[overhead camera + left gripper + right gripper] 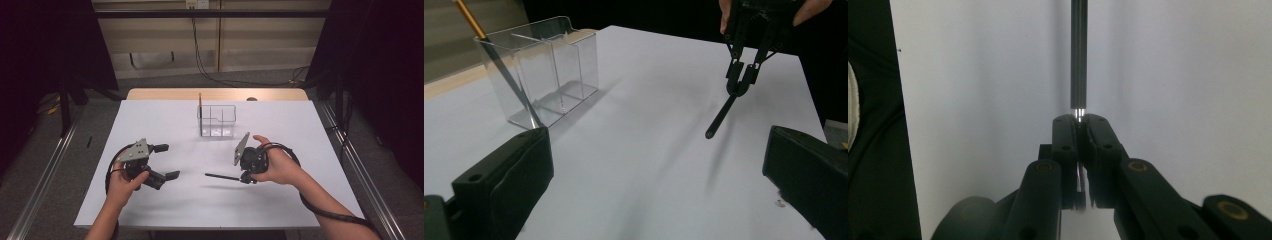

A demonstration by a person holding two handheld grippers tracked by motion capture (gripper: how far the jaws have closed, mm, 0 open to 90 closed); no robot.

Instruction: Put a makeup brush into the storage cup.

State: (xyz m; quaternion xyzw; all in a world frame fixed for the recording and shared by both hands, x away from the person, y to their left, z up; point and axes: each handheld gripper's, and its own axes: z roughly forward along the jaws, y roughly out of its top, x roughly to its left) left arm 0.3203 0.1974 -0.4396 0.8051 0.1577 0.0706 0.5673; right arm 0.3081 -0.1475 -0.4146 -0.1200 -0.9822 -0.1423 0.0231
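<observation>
Clamping the black pen by its end in my R gripper so it sticks out level, ready for the clear organizer, w/ L gripper released, empty.

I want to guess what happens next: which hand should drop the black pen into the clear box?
Right. The right gripper is already shut on the black pen, near the clear box. The left gripper is open and holds nothing.

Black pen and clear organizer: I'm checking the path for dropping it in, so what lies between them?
Nothing: in the high view, only bare white table lies between the black pen, held by the right hand-held gripper, and the clear organizer.
</observation>
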